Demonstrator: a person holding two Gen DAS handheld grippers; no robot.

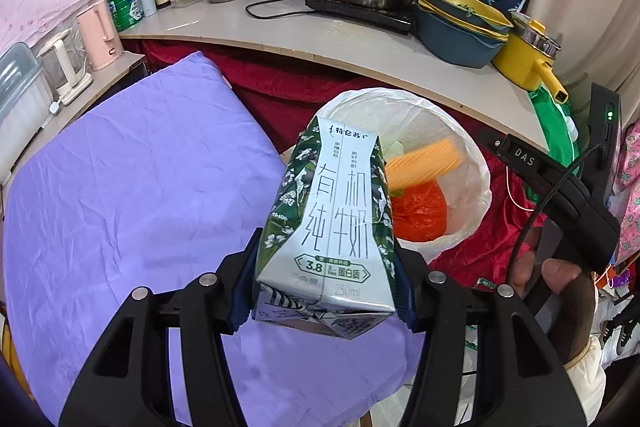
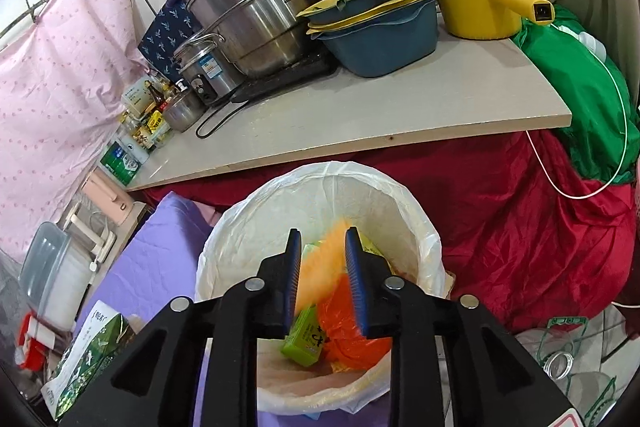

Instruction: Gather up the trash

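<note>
Just beside bin rim (image 1: 404,95), carton (image 1: 332,227).

Black linkage arms, silver rivets, ribbed blue fingers (image 2: 294,269)

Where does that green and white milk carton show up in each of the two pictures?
Left wrist view: the milk carton fills the centre foreground, clamped between the left tongs.
Right wrist view: the same carton sits at the bottom left edge, partly cut off by the tongs' black frame.
Shared landmark: the white-lined trash bin, which lies ahead in both views.
</note>
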